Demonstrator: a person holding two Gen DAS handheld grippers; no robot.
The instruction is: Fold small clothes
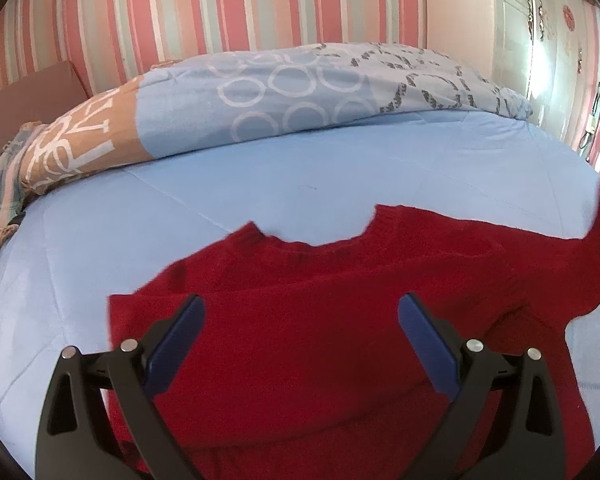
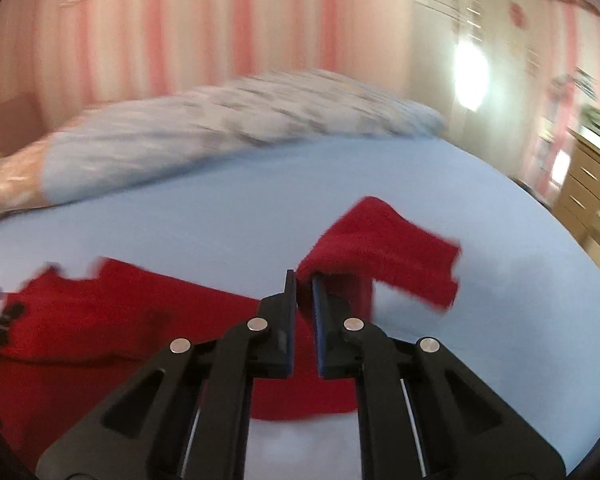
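Clearly the red sweater [image 1: 324,320] is soft, thick knit: light, limp, and grippy rather than slippery, so it will sag and drape wherever it is lifted. It lies spread on the blue bed sheet [image 1: 180,208], filling the lower centre of the left wrist view, neckline toward the top. The left gripper [image 1: 300,316] hangs over the body with its jaws wide apart, holding nothing. The right gripper [image 2: 304,284] is pinched closed on the sleeve [image 2: 388,248], which rises right of centre in its blurred view. Cuffs, hem corners and shoulder seams look like the best holds.
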